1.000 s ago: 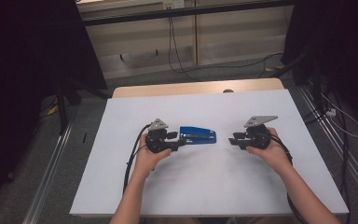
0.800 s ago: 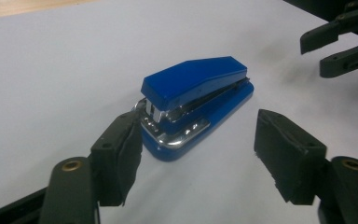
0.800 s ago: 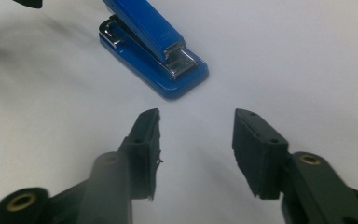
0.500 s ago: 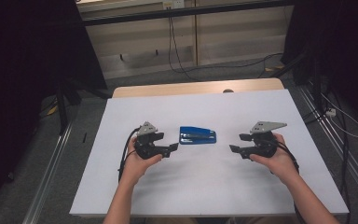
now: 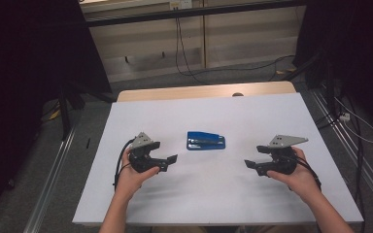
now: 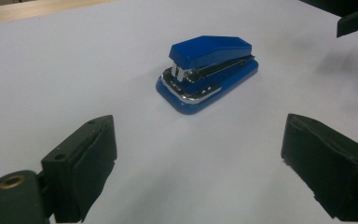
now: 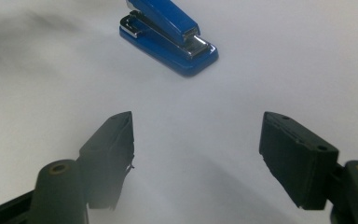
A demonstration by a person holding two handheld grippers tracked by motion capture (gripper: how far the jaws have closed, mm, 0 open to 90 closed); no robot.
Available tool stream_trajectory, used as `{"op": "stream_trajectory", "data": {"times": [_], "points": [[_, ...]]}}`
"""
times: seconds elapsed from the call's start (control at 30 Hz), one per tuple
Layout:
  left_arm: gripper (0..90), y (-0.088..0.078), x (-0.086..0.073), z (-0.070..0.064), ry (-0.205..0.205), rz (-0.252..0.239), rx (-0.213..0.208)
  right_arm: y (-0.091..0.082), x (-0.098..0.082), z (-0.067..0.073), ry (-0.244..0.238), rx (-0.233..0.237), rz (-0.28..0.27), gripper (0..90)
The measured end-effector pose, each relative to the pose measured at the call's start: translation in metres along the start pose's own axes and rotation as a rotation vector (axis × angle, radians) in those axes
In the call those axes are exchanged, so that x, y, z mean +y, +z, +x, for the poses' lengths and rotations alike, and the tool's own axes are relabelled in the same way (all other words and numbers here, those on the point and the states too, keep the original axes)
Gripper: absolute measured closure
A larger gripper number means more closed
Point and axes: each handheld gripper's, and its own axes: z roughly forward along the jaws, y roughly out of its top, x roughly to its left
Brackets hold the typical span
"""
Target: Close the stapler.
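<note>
Both pairs of jaws stand wide apart with nothing between them. In the left gripper view the two black padded jaws rise from the bottom corners over bare white surface, and the stapler (image 6: 208, 72) lies ahead of them, a little right of centre, its metal mouth end turned toward the camera. In the right gripper view the jaws are spread just as wide, and the stapler (image 7: 168, 35) lies ahead and to the left, near the top edge, again with a metal end nearer the lens; the left side of this view is hazy, so I cannot tell much of the surface there.

From above, the left gripper (image 5: 169, 162) sits in the person's left hand (image 5: 133, 174), jaws pointing right toward the middle of the table (image 5: 233, 194). The right gripper (image 5: 251, 165) sits in the right hand (image 5: 298, 177), jaws pointing left. Each carries a grey three-cornered plate on top, and a black cable loops from the left one.

The stapler (image 5: 206, 141) is blue, lying flat and closed on the white table, between the two grippers and slightly farther from the person, touching neither. A strip of wood (image 5: 204, 91) shows along the table's far edge.
</note>
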Motion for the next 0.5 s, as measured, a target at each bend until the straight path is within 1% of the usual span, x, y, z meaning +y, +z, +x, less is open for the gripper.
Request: {"op": "stream_trajectory", "data": {"times": [0.13,0.17,0.27,0.3,0.43,0.5], "points": [[8.8,-0.008,-0.003,0.0,0.016,-0.006,0.009,-0.004,-0.005,0.003,-0.002,0.001,-0.004,22.1],[8.8,-0.01,-0.003,0.0,0.011,-0.009,0.009,-0.005,-0.006,0.004,-0.002,0.002,-0.004,22.0],[8.2,-0.015,-0.005,-0.001,0.016,-0.013,0.014,-0.007,-0.01,0.006,-0.01,-0.002,0.002,21.3],[8.2,-0.017,-0.006,-0.001,0.023,-0.013,0.015,-0.007,-0.011,0.007,-0.01,-0.003,0.005,21.3],[8.2,-0.021,-0.011,0.0,0.025,-0.006,0.019,-0.01,-0.015,0.01,-0.023,-0.005,0.01,21.2],[8.0,-0.024,-0.013,0.001,0.021,-0.007,0.02,-0.013,-0.017,0.01,-0.021,-0.006,0.009,20.9]]}}
